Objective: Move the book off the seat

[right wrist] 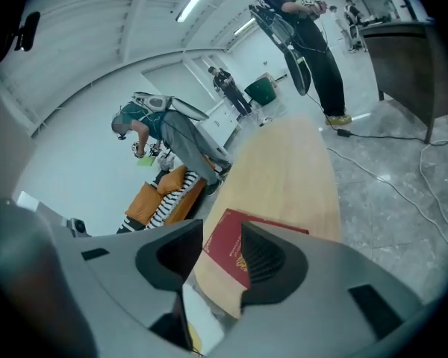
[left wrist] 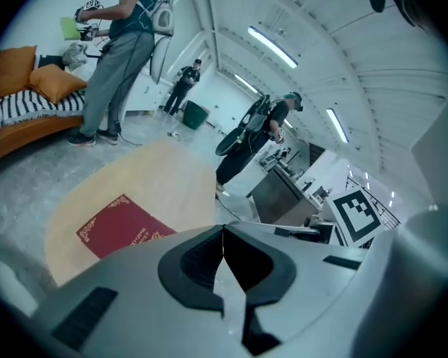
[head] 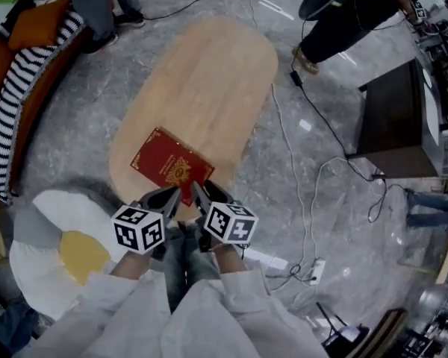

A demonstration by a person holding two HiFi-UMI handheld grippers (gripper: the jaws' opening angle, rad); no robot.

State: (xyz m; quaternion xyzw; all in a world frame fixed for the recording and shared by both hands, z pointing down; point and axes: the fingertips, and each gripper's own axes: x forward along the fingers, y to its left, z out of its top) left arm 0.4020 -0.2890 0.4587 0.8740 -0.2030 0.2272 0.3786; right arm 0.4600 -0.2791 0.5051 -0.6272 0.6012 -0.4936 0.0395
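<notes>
As the red gold-stamped hardcover book [head: 172, 167] lay flat on the oval pale-wood table [head: 209, 73], apparently already delivered, the left gripper [left wrist: 222, 233] sat closed and empty, the right gripper [right wrist: 222, 233] half-open, holding nothing.

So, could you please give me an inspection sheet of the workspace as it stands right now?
Surface: oval wooden table, bare apart from the book.
Job's things: red book lies closed and flat at the table's near end; egg-shaped seat beside the table, no book on it.
Clutter: nothing seen.
Grippers: left gripper jaws together, empty; right gripper jaws apart, empty; both held clear of the book.
Cables: cables trail across the floor to a power strip.
Surroundings: sofa with striped throw, dark cabinet, people standing.
</notes>
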